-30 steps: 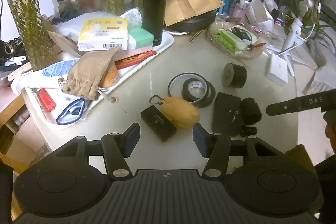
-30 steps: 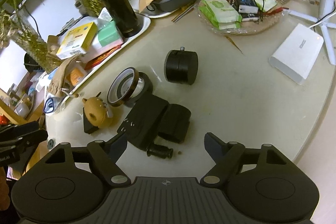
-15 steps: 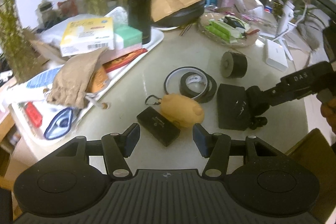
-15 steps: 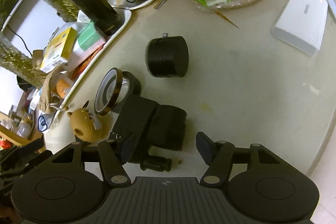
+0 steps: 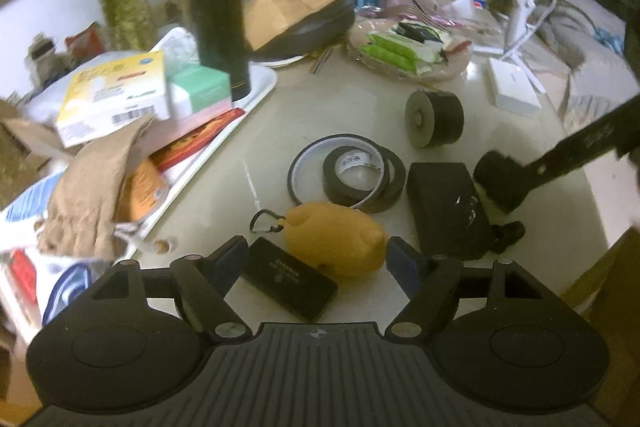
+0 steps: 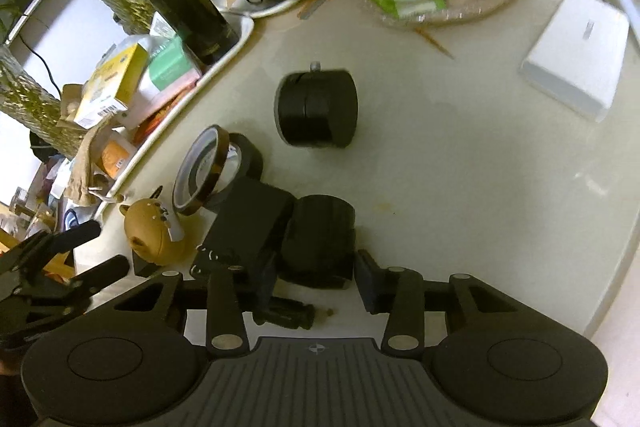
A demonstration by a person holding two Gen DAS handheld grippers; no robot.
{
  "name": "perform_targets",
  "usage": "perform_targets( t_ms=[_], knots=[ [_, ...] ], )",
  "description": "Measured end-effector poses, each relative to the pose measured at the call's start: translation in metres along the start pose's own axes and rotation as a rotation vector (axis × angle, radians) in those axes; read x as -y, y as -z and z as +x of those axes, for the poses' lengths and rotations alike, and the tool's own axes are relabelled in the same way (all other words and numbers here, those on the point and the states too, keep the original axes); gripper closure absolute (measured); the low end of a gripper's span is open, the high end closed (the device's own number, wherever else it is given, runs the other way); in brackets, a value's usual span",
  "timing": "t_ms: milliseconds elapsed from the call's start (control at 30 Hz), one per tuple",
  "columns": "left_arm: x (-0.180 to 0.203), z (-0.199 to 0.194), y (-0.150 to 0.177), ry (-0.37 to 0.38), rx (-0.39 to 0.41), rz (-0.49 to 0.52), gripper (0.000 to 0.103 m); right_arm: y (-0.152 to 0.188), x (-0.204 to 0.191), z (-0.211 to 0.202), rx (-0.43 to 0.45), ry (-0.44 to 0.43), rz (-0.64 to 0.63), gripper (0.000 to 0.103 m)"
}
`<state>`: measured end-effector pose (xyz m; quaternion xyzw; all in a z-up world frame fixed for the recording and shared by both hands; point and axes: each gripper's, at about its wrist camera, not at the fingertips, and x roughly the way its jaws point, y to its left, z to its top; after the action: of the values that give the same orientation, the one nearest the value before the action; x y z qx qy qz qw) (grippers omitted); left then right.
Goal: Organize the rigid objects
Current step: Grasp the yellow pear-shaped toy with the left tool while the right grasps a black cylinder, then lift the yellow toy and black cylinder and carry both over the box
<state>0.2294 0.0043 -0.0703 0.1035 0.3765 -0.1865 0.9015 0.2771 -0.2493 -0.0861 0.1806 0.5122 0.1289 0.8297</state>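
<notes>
**Legible markings: almost none**

- Yellow-and-white box (image 5: pixel 114 91) on the tray: a barcode strip along its lower edge and a red band of print on top; the characters are too blurred to read. The same box in the right wrist view (image 6: pixel 114 85) shows the barcode only.
- Small flat black case (image 5: pixel 290 277) on the worktop: one line of pale lettering on its lid, not readable.
- Black tape roll (image 5: pixel 356 173): dark print on the white inner core, not readable.
- White flat box (image 6: pixel 576 51): a small grey mark on its top, illegible.
</notes>
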Motion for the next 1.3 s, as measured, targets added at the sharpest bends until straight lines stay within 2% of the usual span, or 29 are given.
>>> perform_targets(
  t_ms=[300,600,667,1067,1300],
  knots=[
    [0.014,0.022,-0.002,0.02,-0.006,0.165,0.028,0.003,0.003,-0.021,0.055,-0.027,0.001,0.059],
    [0.02,0.036,-0.001,0.009,-0.013,0.252,0.028,0.007,0.009,-0.029,0.08,-0.034,0.026,0.059],
    [0.022,0.034,0.001,0.008,0.002,0.272,0.032,0.007,0.008,-0.028,0.081,-0.04,0.021,0.059],
    [0.018,0.024,-0.005,-0.007,0.024,0.23,0.033,0.008,0.003,-0.035,0.096,-0.05,0.004,0.059],
    [0.017,0.01,-0.012,-0.014,0.028,0.167,0.033,0.012,-0.007,-0.04,0.106,-0.037,-0.047,0.059]
  ],
)
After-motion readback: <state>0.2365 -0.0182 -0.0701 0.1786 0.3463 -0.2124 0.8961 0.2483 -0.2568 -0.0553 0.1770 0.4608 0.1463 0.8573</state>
